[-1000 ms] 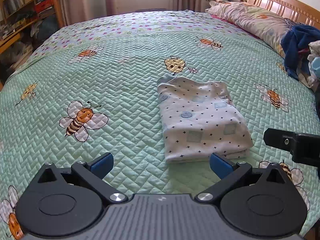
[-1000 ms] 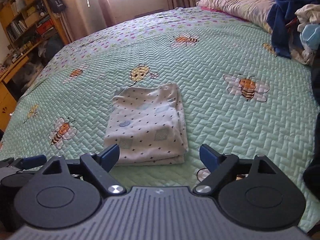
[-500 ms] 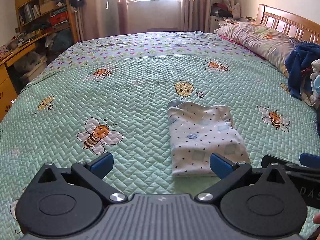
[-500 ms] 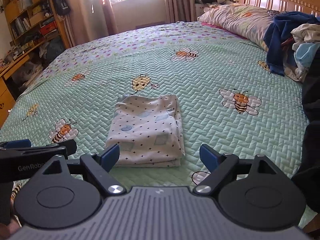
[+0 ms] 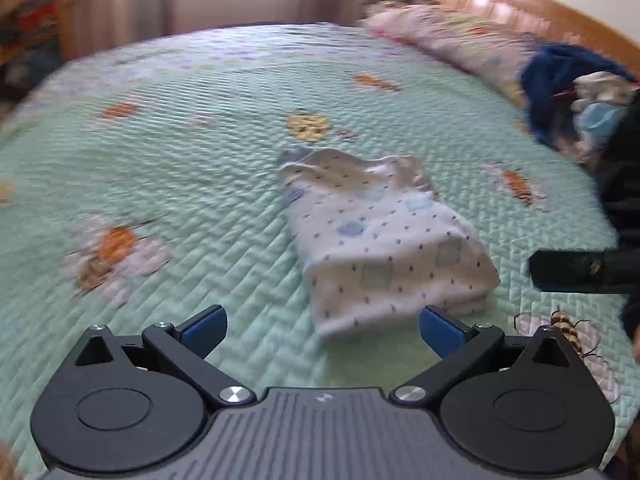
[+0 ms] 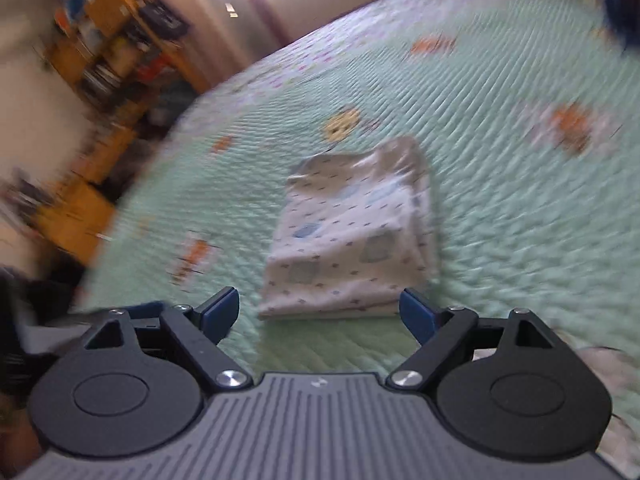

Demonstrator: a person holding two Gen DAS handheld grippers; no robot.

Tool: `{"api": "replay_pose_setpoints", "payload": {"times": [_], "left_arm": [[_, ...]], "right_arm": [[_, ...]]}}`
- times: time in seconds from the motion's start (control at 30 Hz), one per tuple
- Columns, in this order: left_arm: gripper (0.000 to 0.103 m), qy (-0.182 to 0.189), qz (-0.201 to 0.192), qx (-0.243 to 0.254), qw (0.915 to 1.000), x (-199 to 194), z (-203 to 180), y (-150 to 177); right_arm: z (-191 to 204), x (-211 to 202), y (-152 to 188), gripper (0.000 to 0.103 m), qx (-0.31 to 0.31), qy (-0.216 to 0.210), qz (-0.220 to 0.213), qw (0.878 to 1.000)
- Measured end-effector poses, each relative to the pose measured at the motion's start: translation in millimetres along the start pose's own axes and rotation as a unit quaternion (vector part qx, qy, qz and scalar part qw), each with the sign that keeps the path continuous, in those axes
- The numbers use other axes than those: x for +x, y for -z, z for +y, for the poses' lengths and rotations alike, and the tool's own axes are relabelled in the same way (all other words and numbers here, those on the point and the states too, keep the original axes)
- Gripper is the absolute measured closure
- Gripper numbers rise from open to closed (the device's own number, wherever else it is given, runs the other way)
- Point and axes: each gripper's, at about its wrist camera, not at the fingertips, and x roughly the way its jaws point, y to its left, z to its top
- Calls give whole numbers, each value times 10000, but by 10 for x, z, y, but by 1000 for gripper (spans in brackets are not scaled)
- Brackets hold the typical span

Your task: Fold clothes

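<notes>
A folded white garment (image 5: 384, 240) with small dark dots and pale blue patches lies flat on the green quilted bedspread (image 5: 192, 184). My left gripper (image 5: 322, 330) hovers open just before its near edge, blue pads wide apart with nothing between them. In the right wrist view the same folded garment (image 6: 356, 240) lies ahead, and my right gripper (image 6: 318, 312) is open in front of its near edge, holding nothing. The right gripper's black finger (image 5: 568, 270) shows at the right of the left wrist view. Both views are blurred.
A heap of unfolded clothes (image 5: 572, 100), dark blue on top, sits at the right by the pillow (image 5: 452, 36) and wooden headboard (image 5: 540, 12). Bookshelves (image 6: 104, 56) and a wooden cabinet (image 6: 76, 220) stand beyond the bed's left side. A dark sleeve (image 5: 624, 184) is at the right edge.
Both grippers rose and tilted up half a second ago, then dropped back toward the garment's near edge. The right view has rolled and tilted. The jaws stayed wide and the garment stayed put.
</notes>
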Motion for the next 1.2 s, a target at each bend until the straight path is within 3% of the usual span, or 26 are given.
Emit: {"api": "replay_pose_setpoints", "payload": {"times": [0.1,0.2,0.37,0.57,0.67,0.8,1.0,1.07,1.1,1.17,1.2], "left_arm": [[1,751,314,-417,9958,437,440,-182],[1,1225,731,-471,9886,811,641,-359],[1,1702,1331,-321,9759,1169,672,-634],[1,2620,1777,-1101,9421,1564,799,-860],[1,2966,1850,-1377,9267,1657,825,-866],[1,3171,1976,-1541,9147,1730,737,-824],[1,3278,2034,-1812,9046,1842,572,-791],[2,3367,1970,-1980,8993,1879,583,-782],[6,3356,1949,-2001,8996,1888,582,-768],[18,3230,1935,-1934,9060,1876,558,-754],[38,3116,2010,-1832,9105,1870,549,-761]], "right_arm": [[-525,254,-261,15,452,-604,243,9969],[-815,457,-515,15,587,-770,361,9947],[-1139,746,-794,15,992,-890,893,9870],[-1405,1013,-928,17,1593,-1439,1398,9666],[-1468,1170,-990,26,1737,-1715,1635,9559],[-1532,1317,-1013,44,1921,-1930,1869,9439],[-1475,1455,-1038,48,2001,-2043,1983,9375],[-1448,1495,-1058,63,1987,-1901,2042,9395],[-1437,1509,-1060,77,1988,-1758,2076,9415],[-1444,1481,-1027,80,2084,-1594,2017,9436],[-1433,1456,-1008,80,2140,-1523,1960,9448]]}}
